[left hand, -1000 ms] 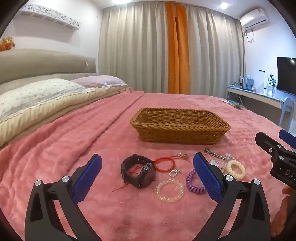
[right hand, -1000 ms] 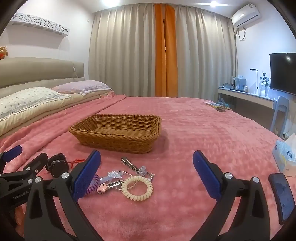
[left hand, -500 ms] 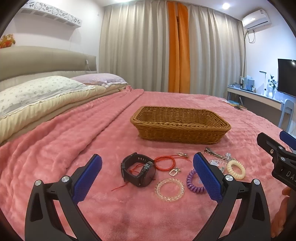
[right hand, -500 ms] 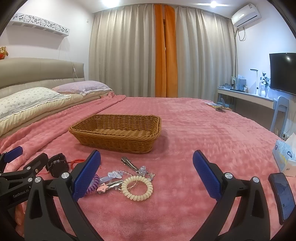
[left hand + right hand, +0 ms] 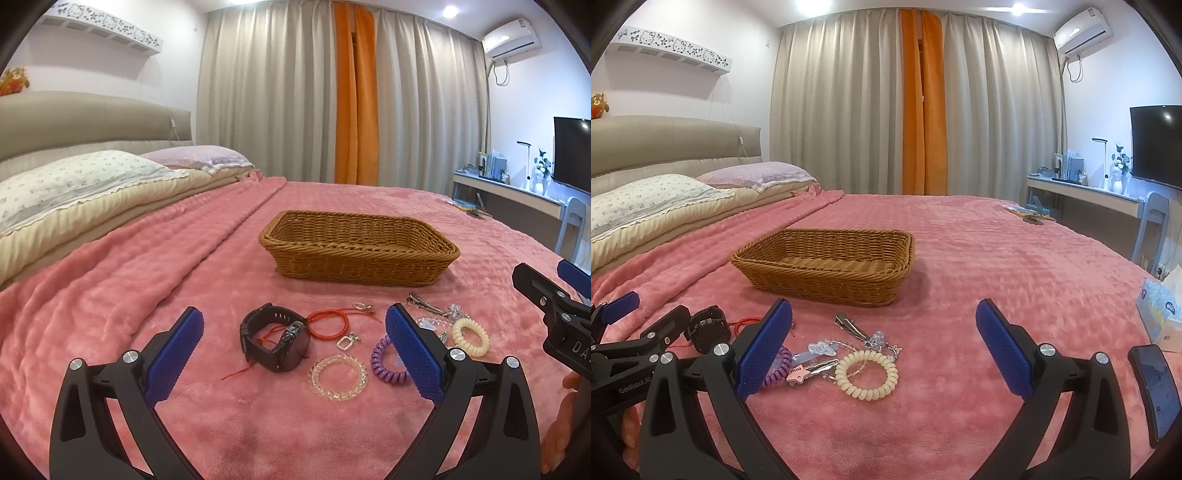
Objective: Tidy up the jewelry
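Observation:
A woven basket (image 5: 360, 254) (image 5: 827, 271) stands empty on the pink bed. In front of it lie a black watch (image 5: 275, 341), a red cord bracelet (image 5: 328, 324), a clear bead bracelet (image 5: 338, 376), a purple coil tie (image 5: 388, 360), a cream coil tie (image 5: 470, 336) (image 5: 867, 373) and metal hair clips (image 5: 851, 326). My left gripper (image 5: 293, 350) is open, hovering just before the watch. My right gripper (image 5: 884, 350) is open, empty, near the cream coil tie.
Pillows (image 5: 74, 184) and a headboard lie at the left. A phone (image 5: 1156, 391) and a tissue box (image 5: 1161, 314) sit on the bed at the right. A desk (image 5: 1082, 194) and a TV (image 5: 1156, 144) stand beyond the bed's right edge.
Both grippers stay open and almost still. The left wrist view has tilted very slightly; no object has moved.

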{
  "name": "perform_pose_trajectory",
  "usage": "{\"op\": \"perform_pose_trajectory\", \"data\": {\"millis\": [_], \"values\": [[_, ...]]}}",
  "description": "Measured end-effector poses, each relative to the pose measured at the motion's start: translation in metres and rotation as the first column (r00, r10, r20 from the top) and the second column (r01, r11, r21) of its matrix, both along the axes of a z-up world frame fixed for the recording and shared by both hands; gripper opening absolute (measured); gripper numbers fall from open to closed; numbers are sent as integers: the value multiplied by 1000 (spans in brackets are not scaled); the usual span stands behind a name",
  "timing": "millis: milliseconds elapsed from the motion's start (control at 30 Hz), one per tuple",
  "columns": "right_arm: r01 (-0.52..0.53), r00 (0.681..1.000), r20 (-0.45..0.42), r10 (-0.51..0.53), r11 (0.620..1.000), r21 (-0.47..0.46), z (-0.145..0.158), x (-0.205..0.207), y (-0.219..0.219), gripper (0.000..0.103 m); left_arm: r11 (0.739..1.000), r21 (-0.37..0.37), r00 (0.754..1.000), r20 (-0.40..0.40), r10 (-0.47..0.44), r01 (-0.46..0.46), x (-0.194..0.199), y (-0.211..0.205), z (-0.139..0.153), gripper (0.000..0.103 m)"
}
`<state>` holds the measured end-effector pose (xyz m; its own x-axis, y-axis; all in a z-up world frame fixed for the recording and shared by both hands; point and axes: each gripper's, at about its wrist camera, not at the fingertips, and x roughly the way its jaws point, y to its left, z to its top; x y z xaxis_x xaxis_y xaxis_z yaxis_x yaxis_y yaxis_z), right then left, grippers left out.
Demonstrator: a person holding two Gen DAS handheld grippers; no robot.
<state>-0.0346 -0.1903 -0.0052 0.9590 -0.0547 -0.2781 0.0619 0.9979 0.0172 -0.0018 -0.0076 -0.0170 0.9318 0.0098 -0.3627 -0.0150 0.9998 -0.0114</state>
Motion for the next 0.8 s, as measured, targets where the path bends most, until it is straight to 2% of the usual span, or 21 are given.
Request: {"op": "perform_pose_trajectory", "data": {"millis": [800], "values": [[-1,1000,7,1,1000,-10,0,-3,3,95,1000,-1,1000,-2,0,0,0,-1,-1,96]]}}
